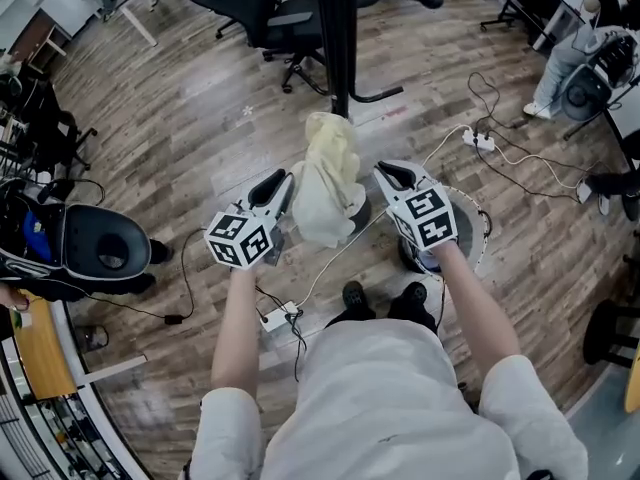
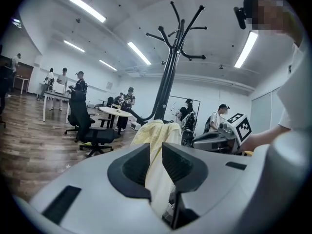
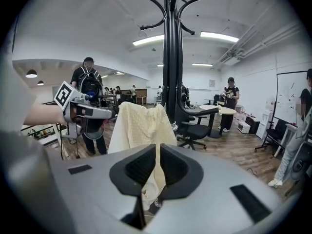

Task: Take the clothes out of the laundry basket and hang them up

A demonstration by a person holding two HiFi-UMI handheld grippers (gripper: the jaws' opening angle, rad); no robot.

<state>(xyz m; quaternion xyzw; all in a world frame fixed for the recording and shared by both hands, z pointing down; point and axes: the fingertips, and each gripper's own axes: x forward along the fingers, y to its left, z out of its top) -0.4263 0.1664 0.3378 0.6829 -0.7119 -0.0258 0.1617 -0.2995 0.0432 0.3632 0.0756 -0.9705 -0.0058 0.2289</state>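
Note:
A pale yellow garment (image 1: 328, 183) hangs bunched between my two grippers, just in front of the black coat stand (image 1: 337, 38). My left gripper (image 1: 280, 183) is shut on the garment's left side. In the left gripper view the cloth (image 2: 155, 135) runs down between the jaws of my left gripper (image 2: 156, 152). My right gripper (image 1: 388, 173) is shut on the right side; there the fabric (image 3: 139, 123) passes between the jaws of my right gripper (image 3: 157, 155). The stand's hooks (image 3: 171, 57) rise above the garment. A round white basket rim (image 1: 480, 226) shows under my right gripper.
Black office chairs (image 1: 270, 13) stand behind the coat stand. A power strip with cables (image 1: 480, 140) lies on the wood floor at right, another power strip (image 1: 275, 318) by my feet. A black seat (image 1: 100, 243) is at left. A seated person (image 1: 575, 53) is far right.

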